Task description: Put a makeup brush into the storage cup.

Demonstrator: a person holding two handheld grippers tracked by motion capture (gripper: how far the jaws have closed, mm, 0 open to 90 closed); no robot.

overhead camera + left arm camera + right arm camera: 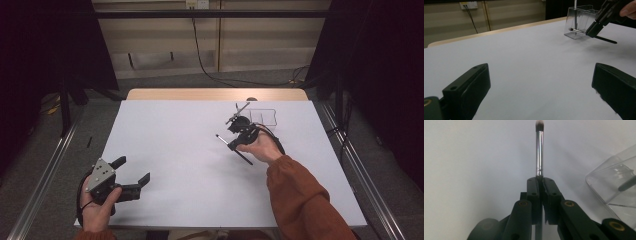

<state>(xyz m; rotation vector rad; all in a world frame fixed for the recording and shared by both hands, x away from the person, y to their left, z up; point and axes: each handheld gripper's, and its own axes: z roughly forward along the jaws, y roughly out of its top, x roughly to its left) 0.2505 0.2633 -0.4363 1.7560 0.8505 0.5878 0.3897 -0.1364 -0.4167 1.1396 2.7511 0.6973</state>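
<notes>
A makeup brush is clamped between the closed fingers of the right gripper, gripped at about the middle of its length. In the right gripper view the silver ferrule and pale bristle tip run straight out ahead of the fingers, while the dark handle trails back beneath them. A mid-length grip like this is judged to keep the brush balanced and its tip steerable.

In the high view the brush is seen held clear of the white bench, slanted, with its tip toward the middle of the bench and its handle toward the person's sleeve. Just beyond the right gripper stands a clear box, near the far right of the bench. Another slim tool is already standing upright inside it, as the left gripper view shows. The brush is therefore judged to be bound for that box, and it would have to be tipped upright and carried over the rim before release.

The left gripper is held low at the near left corner of the bench, well apart from the box. Its 2 fingers are spread wide with nothing between them. It is probably parked there to keep the working area free.
</notes>
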